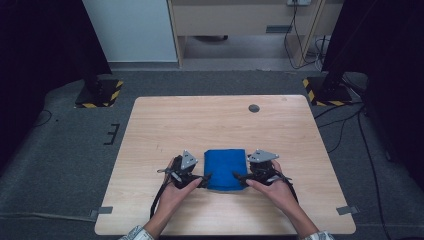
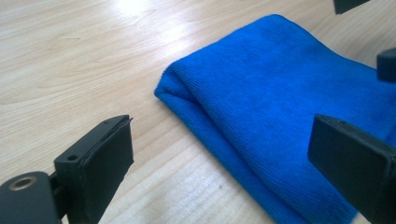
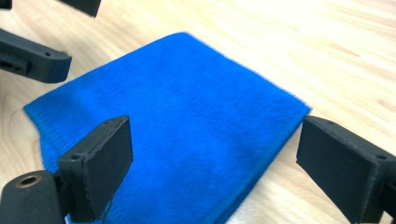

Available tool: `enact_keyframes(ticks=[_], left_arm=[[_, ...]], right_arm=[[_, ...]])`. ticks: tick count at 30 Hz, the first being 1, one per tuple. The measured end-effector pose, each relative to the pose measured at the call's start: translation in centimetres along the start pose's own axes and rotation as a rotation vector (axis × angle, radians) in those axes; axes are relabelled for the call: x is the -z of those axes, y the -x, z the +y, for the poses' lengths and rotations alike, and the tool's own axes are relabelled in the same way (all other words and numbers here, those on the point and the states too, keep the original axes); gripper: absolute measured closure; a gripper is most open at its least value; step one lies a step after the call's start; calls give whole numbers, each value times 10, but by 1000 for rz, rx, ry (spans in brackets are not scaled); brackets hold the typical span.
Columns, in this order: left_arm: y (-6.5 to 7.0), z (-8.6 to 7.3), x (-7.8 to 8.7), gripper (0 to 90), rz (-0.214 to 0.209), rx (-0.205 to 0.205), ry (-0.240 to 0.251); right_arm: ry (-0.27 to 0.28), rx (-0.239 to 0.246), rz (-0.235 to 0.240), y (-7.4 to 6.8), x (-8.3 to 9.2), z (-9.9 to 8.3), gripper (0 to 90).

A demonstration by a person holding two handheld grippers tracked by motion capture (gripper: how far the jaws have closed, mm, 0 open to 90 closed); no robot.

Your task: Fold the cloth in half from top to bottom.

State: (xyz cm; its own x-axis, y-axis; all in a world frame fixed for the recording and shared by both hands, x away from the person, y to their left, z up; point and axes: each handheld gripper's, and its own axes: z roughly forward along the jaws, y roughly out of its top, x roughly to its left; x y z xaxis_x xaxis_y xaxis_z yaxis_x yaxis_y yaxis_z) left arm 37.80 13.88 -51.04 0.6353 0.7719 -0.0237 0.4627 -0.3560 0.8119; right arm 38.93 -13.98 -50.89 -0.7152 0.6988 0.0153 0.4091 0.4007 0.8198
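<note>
**Folded blue cloth flanked by two open grippers**

A folded blue cloth [image 1: 226, 169] is seen on the wooden table [image 1: 210, 120] near its front edge, between the left gripper [image 1: 204, 179] and right gripper [image 1: 239, 177]. Wide, empty jaws are shown in both gripper views; the cloth's layered fold appears clearest in the left gripper view.

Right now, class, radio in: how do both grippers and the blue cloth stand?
Left gripper open, right gripper open, neither clamping. Blue cloth folded, flat on the table between them. Nothing in the way.
</note>
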Motion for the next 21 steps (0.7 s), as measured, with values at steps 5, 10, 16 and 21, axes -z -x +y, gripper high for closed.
enact_keyframes(ticks=[5,10,16,21], left_arm=[[-5,1,-1,54,0,8,-3],[-19,1,4,55,18,38,4],[-38,0,11,58,54,74,9],[-48,-2,14,59,83,95,14]], right_arm=[[0,-45,-42,10,1,3,110],[18,-68,-71,19,6,4,117],[60,-93,-104,31,17,5,123],[70,-115,-122,40,22,3,120]])
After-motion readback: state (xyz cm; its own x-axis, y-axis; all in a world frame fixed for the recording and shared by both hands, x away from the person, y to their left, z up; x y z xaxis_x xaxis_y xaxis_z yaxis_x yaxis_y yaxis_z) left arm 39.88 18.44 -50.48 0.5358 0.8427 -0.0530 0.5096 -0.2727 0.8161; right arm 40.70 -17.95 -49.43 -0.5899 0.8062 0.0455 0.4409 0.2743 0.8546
